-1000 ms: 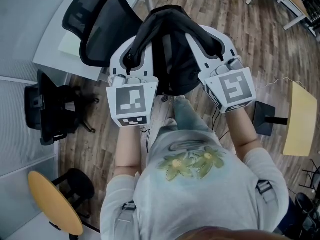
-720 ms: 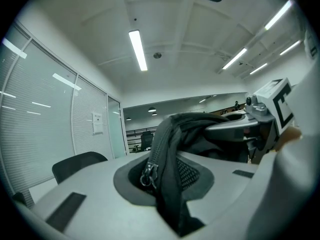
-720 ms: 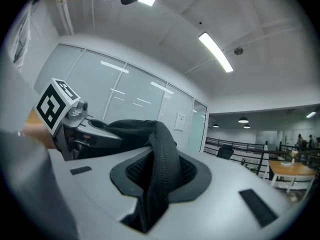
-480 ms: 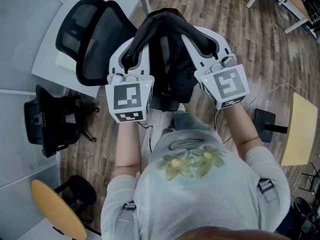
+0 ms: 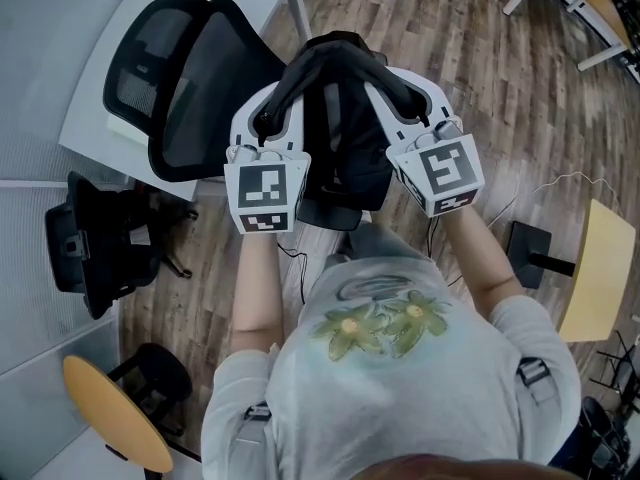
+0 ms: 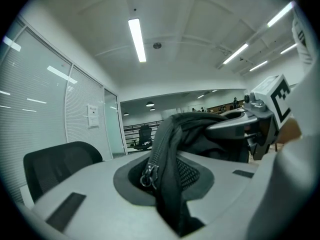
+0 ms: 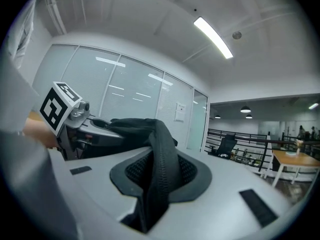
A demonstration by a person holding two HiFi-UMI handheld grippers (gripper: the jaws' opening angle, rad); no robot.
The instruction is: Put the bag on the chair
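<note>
The left gripper (image 5: pixel 268 120) and right gripper (image 5: pixel 412 98) each clamp a zippered edge of the limp black fabric bag (image 5: pixel 345 143). The black mesh office chair (image 5: pixel 190 78) stands at ten o'clock. Soft, probably light: hold the seams.

Bright, even light from ceiling strip lights (image 6: pixel 136 39) at 12 o'clock; gripper views fisheye-bulged, corners black, near foreground soft, shadows faint.
</note>
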